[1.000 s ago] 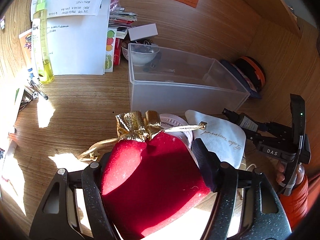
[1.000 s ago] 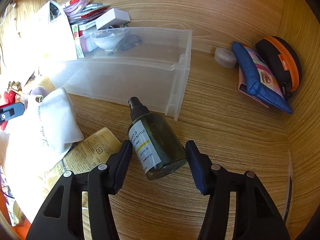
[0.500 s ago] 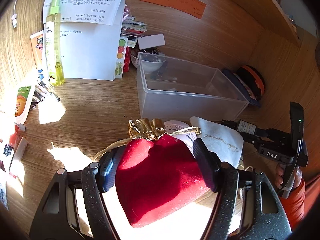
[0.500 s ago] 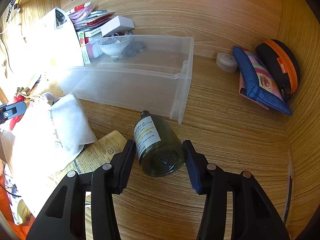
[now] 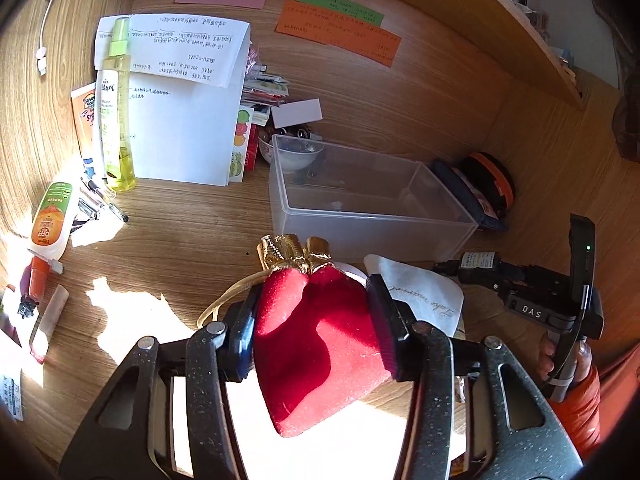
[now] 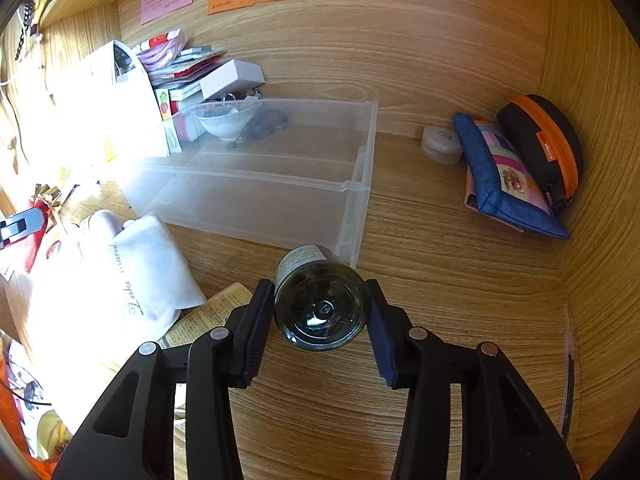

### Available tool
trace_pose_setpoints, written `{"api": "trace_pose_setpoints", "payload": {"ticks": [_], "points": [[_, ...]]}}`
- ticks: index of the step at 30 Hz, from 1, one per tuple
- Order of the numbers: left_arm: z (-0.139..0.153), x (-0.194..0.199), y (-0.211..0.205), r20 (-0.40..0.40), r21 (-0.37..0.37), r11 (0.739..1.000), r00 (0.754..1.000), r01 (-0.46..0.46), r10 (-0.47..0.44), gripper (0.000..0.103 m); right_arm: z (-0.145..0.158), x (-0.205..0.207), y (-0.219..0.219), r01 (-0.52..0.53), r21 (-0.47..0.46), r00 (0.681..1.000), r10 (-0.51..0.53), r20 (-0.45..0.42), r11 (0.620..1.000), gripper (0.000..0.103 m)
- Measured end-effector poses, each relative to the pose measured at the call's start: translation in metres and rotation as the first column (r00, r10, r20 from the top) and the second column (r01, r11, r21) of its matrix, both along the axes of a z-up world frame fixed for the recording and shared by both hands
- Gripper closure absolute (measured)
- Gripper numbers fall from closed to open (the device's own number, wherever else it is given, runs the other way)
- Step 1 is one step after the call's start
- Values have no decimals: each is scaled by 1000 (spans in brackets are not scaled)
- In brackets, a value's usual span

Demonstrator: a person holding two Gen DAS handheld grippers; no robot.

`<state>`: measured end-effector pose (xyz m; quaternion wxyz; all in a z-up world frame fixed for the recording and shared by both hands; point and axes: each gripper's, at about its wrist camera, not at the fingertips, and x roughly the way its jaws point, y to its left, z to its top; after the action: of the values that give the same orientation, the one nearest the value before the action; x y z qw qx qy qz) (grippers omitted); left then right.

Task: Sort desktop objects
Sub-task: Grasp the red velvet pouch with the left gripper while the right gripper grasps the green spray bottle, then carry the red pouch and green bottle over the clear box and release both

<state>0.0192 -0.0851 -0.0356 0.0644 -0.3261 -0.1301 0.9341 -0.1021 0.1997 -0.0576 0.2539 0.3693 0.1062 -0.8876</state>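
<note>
The wooden desk (image 6: 460, 280) carries everything, and the clear plastic bin (image 5: 360, 204) near its back wall serves as the landmark. The bin is open-topped and holds nothing that can be made out. Left of the bin, white paper sheets (image 5: 188, 120) lean upright with a tall yellow spray bottle (image 5: 114, 108) standing in front of them. Just in front of the bin lies a white cloth pouch (image 6: 120, 264) with cursive lettering. Right of the bin, well apart from it, a blue zip pouch (image 6: 500, 184) and a black case with an orange zipper (image 6: 548, 144) lean against the side wall, with a small round white container (image 6: 440, 144) beside them. In front of the bin's near left corner, the left gripper (image 5: 312, 320) has its jaws pinching a red velvet pouch (image 5: 316, 344) with a gold gathered top, held above the desk. In front of the bin's near right corner, the right gripper (image 6: 320, 312) has its jaws pinching a dark green glass bottle (image 6: 320, 304), whose round base faces the camera and whose labelled body points toward the bin. Behind the bin's far left corner sits a small white bowl (image 6: 224, 120), and above it a small white box (image 6: 232, 78) rests on a stack of packets.
</note>
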Motion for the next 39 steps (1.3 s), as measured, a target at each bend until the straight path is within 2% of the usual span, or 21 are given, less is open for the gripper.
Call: {"api": "trace_pose_setpoints", "payload": {"ticks": [4, 15, 30, 39], "points": [[9, 2, 2, -21, -6, 1000, 1000, 7, -7, 55, 7, 2, 3, 6, -13, 1000, -7, -16, 1000, 63], [38, -1, 20, -89, -81, 996, 995, 43, -50, 55, 38, 13, 8, 15, -53, 997, -19, -72, 998, 64], [91, -13, 35, -176, -103, 988, 976, 111, -128, 55, 100, 30, 10, -16, -88, 974, -5, -225, 996, 64], [107, -44, 39, -159, -127, 984, 977, 121, -141, 55, 115, 21, -6, -51, -115, 963, 18, -268, 992, 64]]}}
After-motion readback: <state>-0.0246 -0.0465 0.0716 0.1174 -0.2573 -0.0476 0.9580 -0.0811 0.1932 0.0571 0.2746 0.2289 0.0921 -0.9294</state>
